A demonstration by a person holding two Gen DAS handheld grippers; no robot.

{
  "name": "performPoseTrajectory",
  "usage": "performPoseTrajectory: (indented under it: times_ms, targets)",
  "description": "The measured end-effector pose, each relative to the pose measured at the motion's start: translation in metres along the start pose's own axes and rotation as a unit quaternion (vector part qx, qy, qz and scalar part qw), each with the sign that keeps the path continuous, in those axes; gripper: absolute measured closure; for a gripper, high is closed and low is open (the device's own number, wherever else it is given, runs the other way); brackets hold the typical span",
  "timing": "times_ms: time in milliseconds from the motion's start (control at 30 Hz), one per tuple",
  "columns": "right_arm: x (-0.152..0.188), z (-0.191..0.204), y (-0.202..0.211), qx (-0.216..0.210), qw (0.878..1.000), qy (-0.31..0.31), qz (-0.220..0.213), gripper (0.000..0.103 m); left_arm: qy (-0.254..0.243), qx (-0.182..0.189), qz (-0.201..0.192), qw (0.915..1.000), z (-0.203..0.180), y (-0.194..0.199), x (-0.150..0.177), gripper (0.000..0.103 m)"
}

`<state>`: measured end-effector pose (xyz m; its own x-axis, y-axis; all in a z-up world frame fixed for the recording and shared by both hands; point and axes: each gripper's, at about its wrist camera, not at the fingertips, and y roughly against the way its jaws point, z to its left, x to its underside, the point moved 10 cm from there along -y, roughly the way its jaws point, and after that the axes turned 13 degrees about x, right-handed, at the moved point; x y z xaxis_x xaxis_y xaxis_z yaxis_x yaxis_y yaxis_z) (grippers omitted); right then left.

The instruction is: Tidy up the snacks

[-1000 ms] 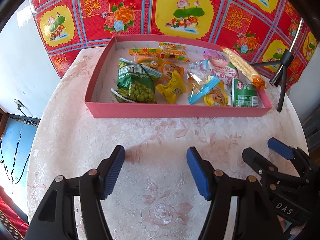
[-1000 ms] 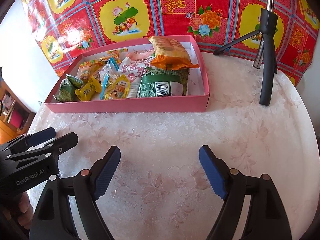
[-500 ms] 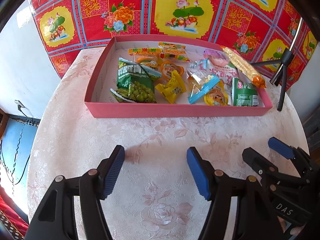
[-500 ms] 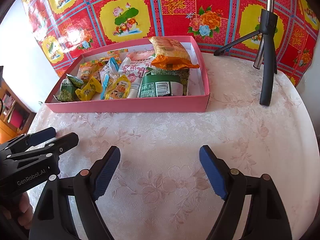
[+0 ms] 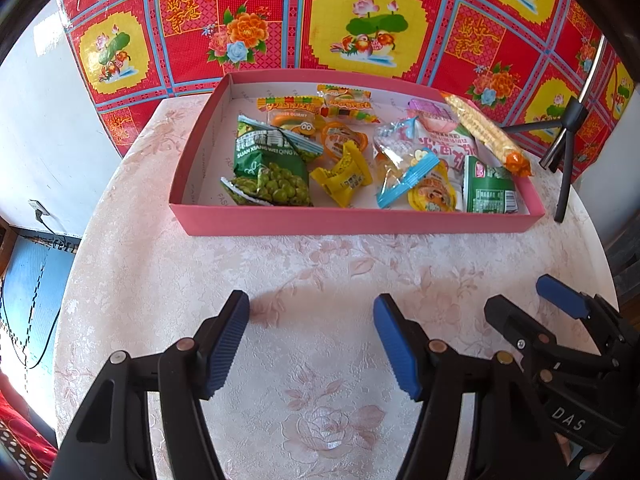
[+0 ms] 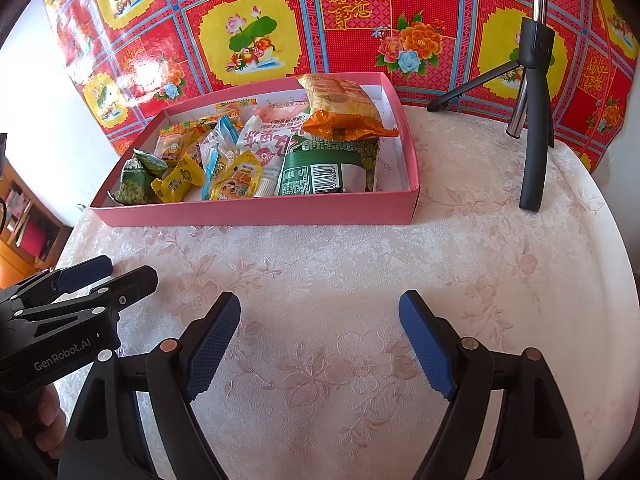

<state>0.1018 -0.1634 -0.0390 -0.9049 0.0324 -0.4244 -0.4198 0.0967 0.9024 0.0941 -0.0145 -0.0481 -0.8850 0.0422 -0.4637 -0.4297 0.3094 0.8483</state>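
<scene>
A pink box [image 5: 360,222] [image 6: 256,212] at the far side of the table holds several snack packets: a green pea bag [image 5: 272,168], a yellow candy [image 5: 344,176], a green packet with a barcode [image 6: 328,172], and an orange packet [image 6: 340,108] lying on top. My left gripper [image 5: 312,340] is open and empty, low over the tablecloth in front of the box. My right gripper [image 6: 320,340] is open and empty beside it; it also shows in the left wrist view [image 5: 532,300]. The left gripper shows at the left of the right wrist view [image 6: 116,272].
A black tripod [image 6: 532,120] [image 5: 564,152] stands on the table right of the box. The round table has a pale floral cloth [image 6: 340,272]. A red and yellow patterned cloth [image 5: 360,20] hangs behind.
</scene>
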Motion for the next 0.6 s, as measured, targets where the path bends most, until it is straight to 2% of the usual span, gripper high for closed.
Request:
performPoseTrajectory:
  times_ms: [600]
  targets:
    - [-0.0001, -0.0002, 0.0001, 0.000, 1.000, 0.000, 0.000, 0.019, 0.001, 0.000, 0.001, 1.0000, 0.0009, 0.0016, -0.0012, 0.035]
